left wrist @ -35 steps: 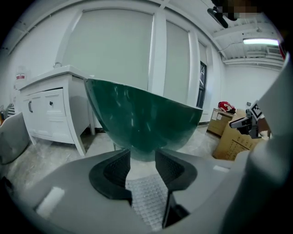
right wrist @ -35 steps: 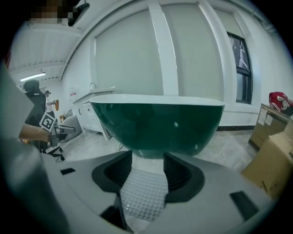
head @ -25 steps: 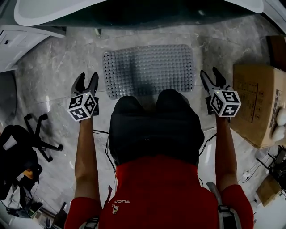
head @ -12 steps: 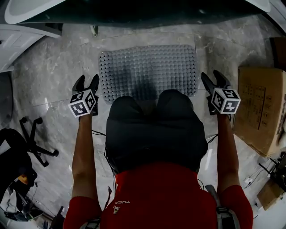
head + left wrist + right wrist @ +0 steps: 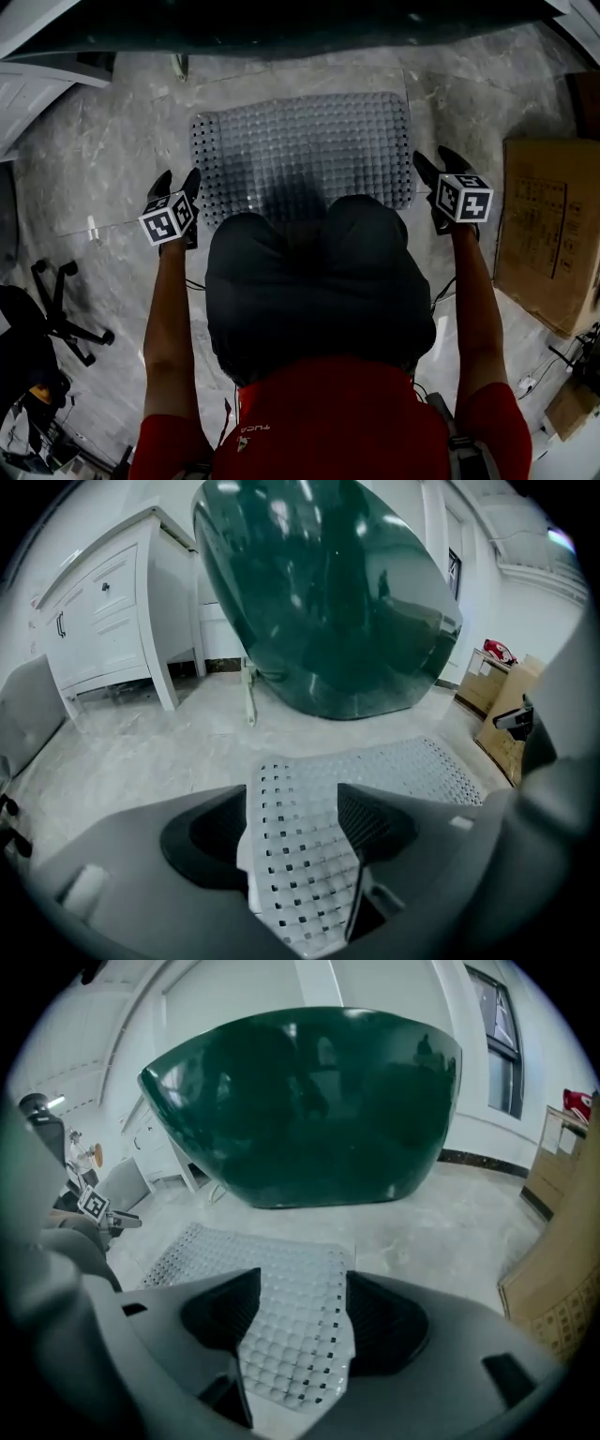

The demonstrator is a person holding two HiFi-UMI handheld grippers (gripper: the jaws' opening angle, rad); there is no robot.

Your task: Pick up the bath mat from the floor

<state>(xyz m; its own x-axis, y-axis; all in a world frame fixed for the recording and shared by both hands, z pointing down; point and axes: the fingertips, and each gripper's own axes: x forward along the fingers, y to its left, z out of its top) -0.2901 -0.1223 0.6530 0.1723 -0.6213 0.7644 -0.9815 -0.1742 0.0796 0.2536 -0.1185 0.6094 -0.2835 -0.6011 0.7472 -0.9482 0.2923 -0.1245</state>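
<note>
As left gripper (image 5: 177, 178) and right gripper (image 5: 432, 157) fingers spread wider, framing bath mat (image 5: 300, 141), bathtub (image 5: 300, 23) looms beyond.

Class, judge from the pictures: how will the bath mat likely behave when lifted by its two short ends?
The bath mat looks thin and lies flat, so it will probably sag, floppy rather than stiff. Its many holes suggest lightness. It may cling to the smooth floor.

Bath mat (image 5: 305, 150): translucent grey plastic, bumpy, perforated at the edges. Floor (image 5: 112, 159): polished marble-look stone. Tub (image 5: 328, 592): glossy dark green. Box (image 5: 548, 234): matt brown cardboard.
</note>
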